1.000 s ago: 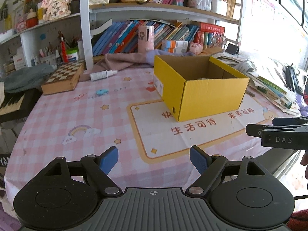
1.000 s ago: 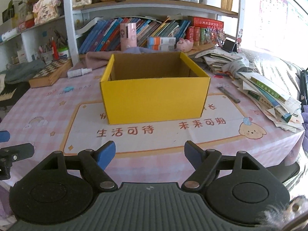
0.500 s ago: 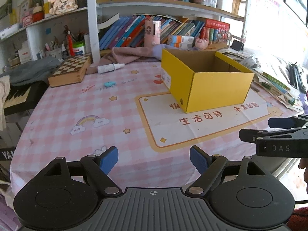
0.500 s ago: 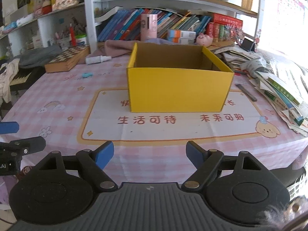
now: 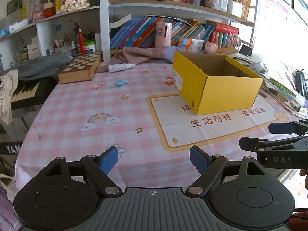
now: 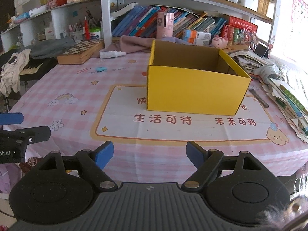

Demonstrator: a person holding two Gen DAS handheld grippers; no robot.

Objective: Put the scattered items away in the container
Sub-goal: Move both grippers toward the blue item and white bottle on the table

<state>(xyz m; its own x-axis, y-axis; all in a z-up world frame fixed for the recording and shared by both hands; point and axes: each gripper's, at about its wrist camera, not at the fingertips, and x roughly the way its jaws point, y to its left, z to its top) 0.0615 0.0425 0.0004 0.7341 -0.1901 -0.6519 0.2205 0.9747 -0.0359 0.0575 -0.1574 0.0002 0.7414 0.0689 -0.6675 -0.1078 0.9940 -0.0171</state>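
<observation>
Yellow cardboard box (image 6: 196, 94) standing open-topped on the pink checked tablecloth (image 6: 77, 88), at roughly 12 o'clock from the right gripper and 1 o'clock from the left one; inside wall brown, contents not visible from either view. Small blue item (image 5: 120, 82) lying flat on the cloth at about 10 o'clock from the box, well apart from it. White dropper bottle (image 5: 119, 67) on its side further out in the same direction, near the far table edge, just beside a wooden chessboard case (image 5: 80, 68). Pinkish cloth (image 5: 140, 54) bunched behind the box, against the bookshelf (image 5: 173, 32). Dark flat stick (image 6: 258, 98) on the cloth at 3 o'clock from the box, near a heap of papers and books (image 6: 286, 94).

Left gripper (image 5: 153, 158) low over the near table edge, jaws apart, nothing between the blue pads. Right gripper (image 6: 147, 155) likewise at the near edge, jaws apart with nothing between them, having opened slightly further just now. Each gripper visible side-on in the other's view.
</observation>
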